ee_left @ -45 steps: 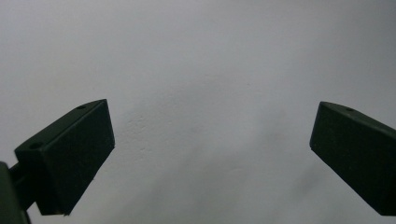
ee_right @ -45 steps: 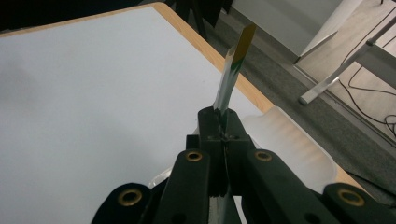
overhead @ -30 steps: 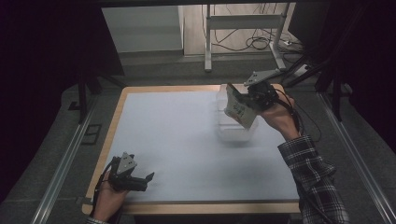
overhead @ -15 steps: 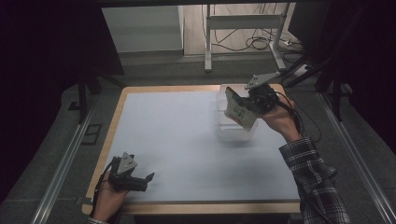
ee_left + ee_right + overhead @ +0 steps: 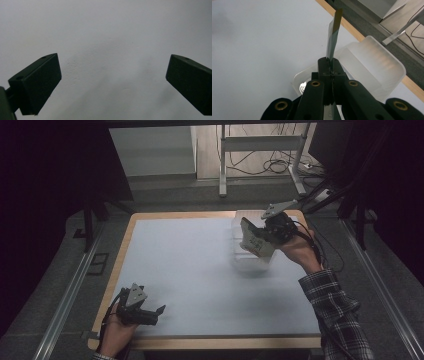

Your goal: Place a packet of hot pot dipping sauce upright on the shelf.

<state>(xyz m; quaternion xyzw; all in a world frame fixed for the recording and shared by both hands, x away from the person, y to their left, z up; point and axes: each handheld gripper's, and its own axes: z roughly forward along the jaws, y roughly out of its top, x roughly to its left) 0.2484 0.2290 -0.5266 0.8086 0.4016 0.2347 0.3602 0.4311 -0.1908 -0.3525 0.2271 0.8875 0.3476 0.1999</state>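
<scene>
While the right gripper [image 5: 260, 240] sits in the upper right of the high view, its jaws are pressed together on a flat packet [image 5: 333, 37], which rises edge-on from between them up the middle of the right gripper view. In the high view the same packet shows its broad pale face with dark print, tilted, held above a clear plastic container [image 5: 247, 257] that rests on the white table [image 5: 190, 270] near the far right corner. The right gripper view puts the container just behind and below the jaws, open side up, its ribbed wall toward the wooden table edge; I cannot tell whether anything already lies inside it.

The left gripper [image 5: 145, 312] lies low at the lower left of the high view, near the front edge of the table and well apart from the container. Its jaws stand wide, with bare table surface between them in the left gripper view.

As a judgement, the picking up is done: the packet is firmly pinched and poised over the container. What seems left is lowering it in and letting go.
</scene>
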